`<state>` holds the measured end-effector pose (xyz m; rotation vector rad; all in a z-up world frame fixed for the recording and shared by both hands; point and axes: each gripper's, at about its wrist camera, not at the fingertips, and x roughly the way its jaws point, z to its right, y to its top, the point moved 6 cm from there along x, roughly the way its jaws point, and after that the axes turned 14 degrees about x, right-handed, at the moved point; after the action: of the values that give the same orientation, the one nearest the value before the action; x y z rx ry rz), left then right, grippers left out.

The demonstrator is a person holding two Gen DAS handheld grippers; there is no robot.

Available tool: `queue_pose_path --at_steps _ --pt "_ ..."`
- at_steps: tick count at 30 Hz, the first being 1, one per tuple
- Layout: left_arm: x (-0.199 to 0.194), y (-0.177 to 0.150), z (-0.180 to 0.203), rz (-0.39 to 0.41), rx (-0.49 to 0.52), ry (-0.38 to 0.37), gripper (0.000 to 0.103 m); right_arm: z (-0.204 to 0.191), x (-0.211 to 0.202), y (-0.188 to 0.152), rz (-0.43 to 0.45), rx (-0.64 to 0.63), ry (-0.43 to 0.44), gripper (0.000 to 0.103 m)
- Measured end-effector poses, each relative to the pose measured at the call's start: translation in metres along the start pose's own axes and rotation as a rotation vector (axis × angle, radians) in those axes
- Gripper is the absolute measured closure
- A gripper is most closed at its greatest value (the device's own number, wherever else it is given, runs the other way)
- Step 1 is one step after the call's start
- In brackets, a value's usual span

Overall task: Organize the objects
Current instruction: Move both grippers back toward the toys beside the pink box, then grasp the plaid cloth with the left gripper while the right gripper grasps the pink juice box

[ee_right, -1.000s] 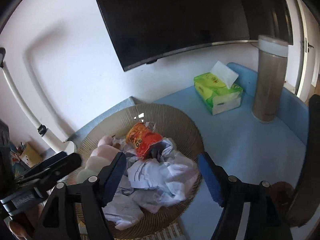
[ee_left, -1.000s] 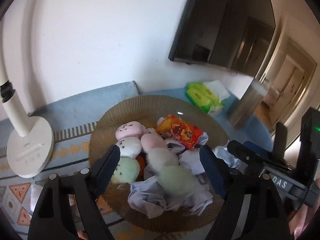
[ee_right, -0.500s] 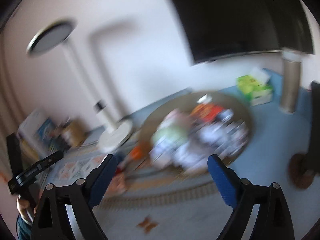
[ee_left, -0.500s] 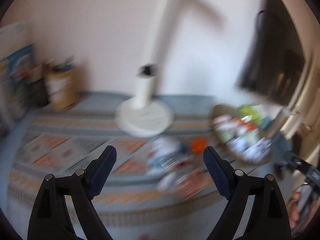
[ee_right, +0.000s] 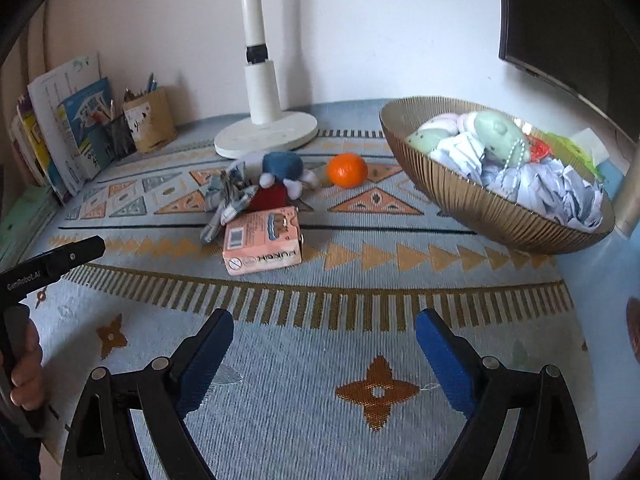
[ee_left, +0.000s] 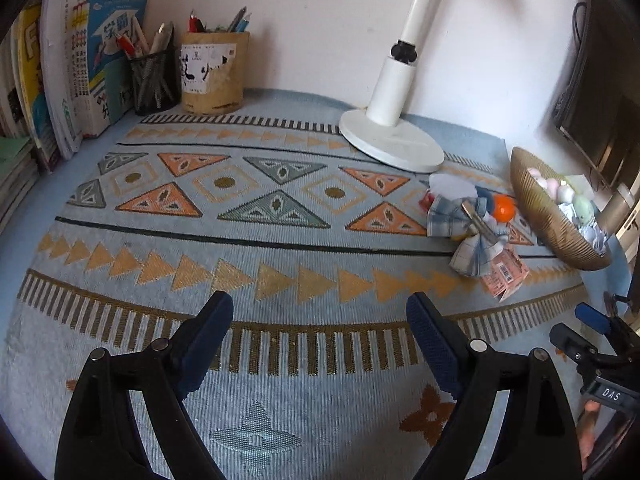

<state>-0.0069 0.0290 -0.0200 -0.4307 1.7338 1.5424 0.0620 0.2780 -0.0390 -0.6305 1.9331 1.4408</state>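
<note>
A gold ribbed bowl [ee_right: 472, 204] on the right holds pastel plush balls, crumpled paper and a snack packet; it also shows in the left wrist view [ee_left: 548, 224]. On the patterned mat lie a pink carton [ee_right: 262, 240], a plaid fabric bow [ee_right: 226, 196], a blue-and-red plush toy [ee_right: 280, 176] and an orange [ee_right: 347, 170]. The same pile shows in the left wrist view: bow [ee_left: 464, 228], orange [ee_left: 503, 208], carton [ee_left: 505, 276]. My left gripper [ee_left: 320, 340] is open and empty over the mat's front. My right gripper [ee_right: 325, 354] is open and empty, in front of the carton.
A white lamp base [ee_left: 390, 142] stands at the back. Pen holders [ee_left: 212, 72] and upright books [ee_left: 52, 76] line the back left. A tissue pack [ee_right: 576, 144] and a metal cylinder [ee_right: 632, 196] sit behind the bowl. A black monitor [ee_right: 568, 20] hangs at the right.
Both grippers have pulled back from above the bowl and swung left; the views now take in the mat and the loose items. Both stay open and empty.
</note>
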Motion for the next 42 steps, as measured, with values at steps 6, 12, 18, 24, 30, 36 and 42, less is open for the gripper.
queue_pose_path --at_steps 6,12,18,24,30,36,42 --pt "-0.002 -0.001 0.005 -0.001 0.026 0.016 0.015 0.004 0.003 0.000 -0.021 0.018 0.002 0.011" --pt "0.004 0.020 0.014 -0.028 -0.014 -0.061 0.015 -0.004 0.021 0.008 -0.116 0.027 0.018 0.011" --pt "0.037 0.067 0.057 -0.052 0.017 -0.165 0.015 -0.039 0.066 0.034 -0.194 0.030 0.008 0.011" --pt "0.069 0.074 0.096 -0.086 0.046 -0.231 0.015 0.006 0.052 0.036 -0.107 0.065 -0.151 0.016" --pt "0.087 0.067 0.119 -0.117 0.104 -0.214 0.026 0.039 0.036 0.030 -0.107 0.205 -0.044 0.016" --pt "0.069 0.053 0.083 -0.112 0.075 -0.190 0.079 -0.005 0.051 0.041 -0.150 0.207 0.056 0.016" --pt "0.052 0.036 0.040 -0.108 0.030 -0.198 0.081 -0.027 0.072 0.046 -0.128 0.148 -0.033 0.040"
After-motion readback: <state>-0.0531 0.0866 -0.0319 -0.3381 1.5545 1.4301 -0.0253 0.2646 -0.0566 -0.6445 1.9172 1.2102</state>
